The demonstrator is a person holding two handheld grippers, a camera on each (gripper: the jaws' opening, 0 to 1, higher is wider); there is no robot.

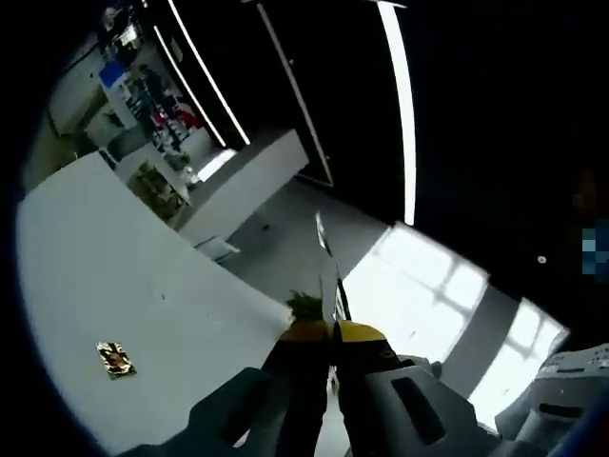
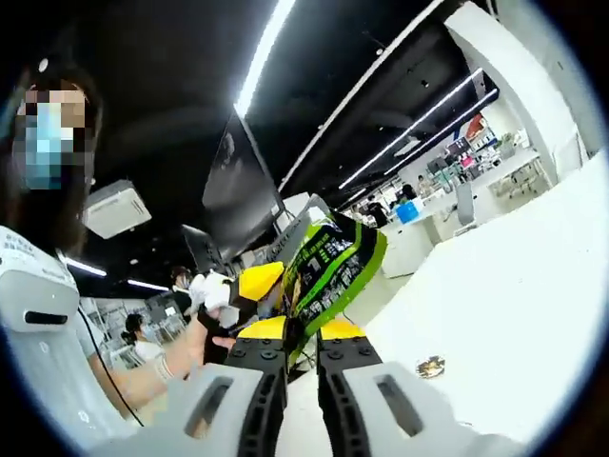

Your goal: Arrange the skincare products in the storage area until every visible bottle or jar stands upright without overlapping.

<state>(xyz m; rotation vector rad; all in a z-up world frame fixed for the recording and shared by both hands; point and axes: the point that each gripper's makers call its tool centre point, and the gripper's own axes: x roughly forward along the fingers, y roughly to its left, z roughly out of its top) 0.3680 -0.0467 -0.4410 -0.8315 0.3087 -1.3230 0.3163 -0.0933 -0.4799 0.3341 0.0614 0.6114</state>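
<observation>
left gripper view: white worktop [image 1: 105, 276] spread over lower left, small gold packet [image 1: 115, 358] lying flat on it, ceiling light strips seen above | left gripper [image 1: 331, 328] jaws closed on a thin sachet edge [image 1: 326, 276] at centre | right gripper view: right gripper [image 2: 303, 331] jaws clamped on green-black sachet [image 2: 333, 262], centre | white worktop [image 2: 514, 314] at right, small packet [image 2: 430, 366] on it.

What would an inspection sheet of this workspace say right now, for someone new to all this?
Surface: white table, mostly bare.
Job's things: no bottle or jar seen; green-and-black packet pinched by both grippers.
Clutter: small gold-patterned item lying flat on the table.
Grippers: left gripper shut on the packet's thin edge; right gripper shut on the packet.
Cables: nothing seen.
Surroundings: dark ceiling with light strips, distant shelves, people in the background.
</observation>
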